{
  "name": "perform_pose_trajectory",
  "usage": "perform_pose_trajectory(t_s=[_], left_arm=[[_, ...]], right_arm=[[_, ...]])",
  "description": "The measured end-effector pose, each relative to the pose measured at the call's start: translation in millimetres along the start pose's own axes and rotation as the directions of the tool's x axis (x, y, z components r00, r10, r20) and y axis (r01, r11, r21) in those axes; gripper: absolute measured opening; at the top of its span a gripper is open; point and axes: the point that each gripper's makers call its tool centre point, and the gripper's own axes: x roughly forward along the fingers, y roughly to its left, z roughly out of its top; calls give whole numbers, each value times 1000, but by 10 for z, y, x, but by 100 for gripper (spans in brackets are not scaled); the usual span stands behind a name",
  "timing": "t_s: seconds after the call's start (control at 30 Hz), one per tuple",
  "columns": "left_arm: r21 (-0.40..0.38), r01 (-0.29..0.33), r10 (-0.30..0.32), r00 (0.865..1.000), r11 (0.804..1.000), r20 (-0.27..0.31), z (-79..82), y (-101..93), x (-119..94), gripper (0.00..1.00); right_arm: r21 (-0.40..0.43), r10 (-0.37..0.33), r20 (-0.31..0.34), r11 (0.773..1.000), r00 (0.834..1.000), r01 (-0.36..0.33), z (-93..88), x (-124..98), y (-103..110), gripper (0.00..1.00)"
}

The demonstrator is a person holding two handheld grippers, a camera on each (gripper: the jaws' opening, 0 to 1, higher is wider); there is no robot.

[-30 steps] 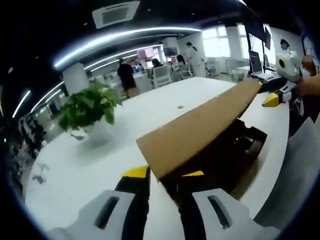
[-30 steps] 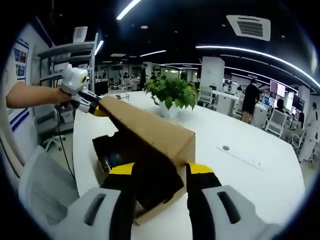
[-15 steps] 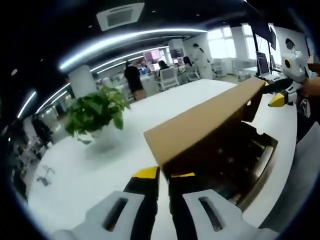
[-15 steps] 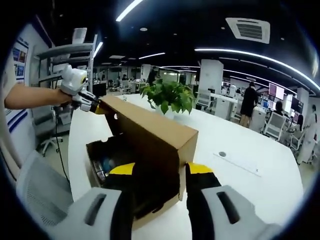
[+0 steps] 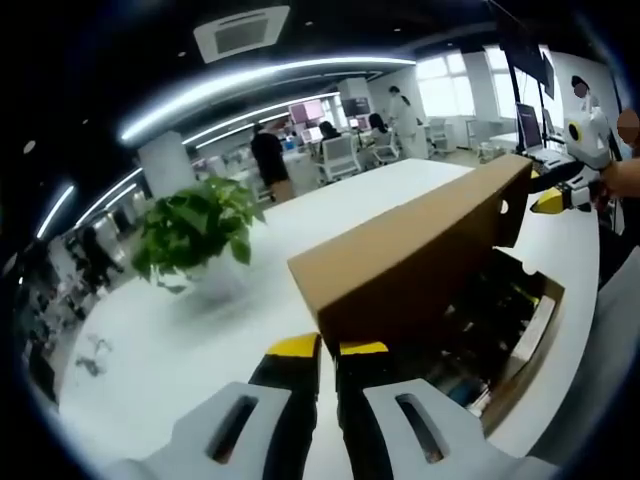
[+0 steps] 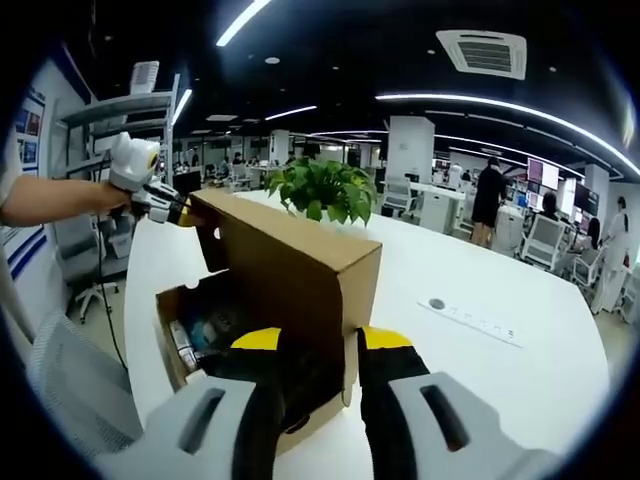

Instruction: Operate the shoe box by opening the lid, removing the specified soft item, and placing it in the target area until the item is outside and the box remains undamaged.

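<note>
The shoe box (image 6: 215, 330) sits on the white desk (image 6: 480, 350) with its cardboard lid (image 6: 290, 265) swung up close to upright, held at both ends. In the left gripper view, the left gripper (image 5: 328, 348) has its yellow-tipped jaws nearly closed, pinched on the lid's near corner (image 5: 330, 320). In the right gripper view, the right gripper (image 6: 322, 338) has its jaws set wider, straddling the lid's end wall; I cannot tell whether they actually press on the cardboard. The left gripper also shows at 10 o'clock in that view, on the lid's far corner.

The soft item is not clearly identifiable; dark contents with a bluish patch (image 6: 205, 330) lie inside the open box, below the lid at about 8 o'clock in the right gripper view.

Risks from here, as I judge them:
- Pushing the lid further back could crease or tear the hinge fold, since the lid already stands steep and both ends are being levered.
- Uneven lift between the two hands would twist the lid and buckle the thin cardboard.
- Releasing either end may let the lid fall shut over the contents.
- The box looks light, so pulling on the lid could drag it toward the desk edge (image 6: 140, 360) at 8 o'clock.
- A potted plant (image 6: 322, 190) stands just behind the lid at 12 o'clock; a lid thrown fully back might strike it.
</note>
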Motion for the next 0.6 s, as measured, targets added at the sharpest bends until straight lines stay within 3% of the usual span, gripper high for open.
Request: perform_pose_trajectory(t_s=[0.6], left_arm=[[8, -2, 2, 1000, 1000, -1, 91, 84, 154, 1]], right_arm=[[-2, -47, -86, 999, 995, 47, -424, 130, -193, 14]])
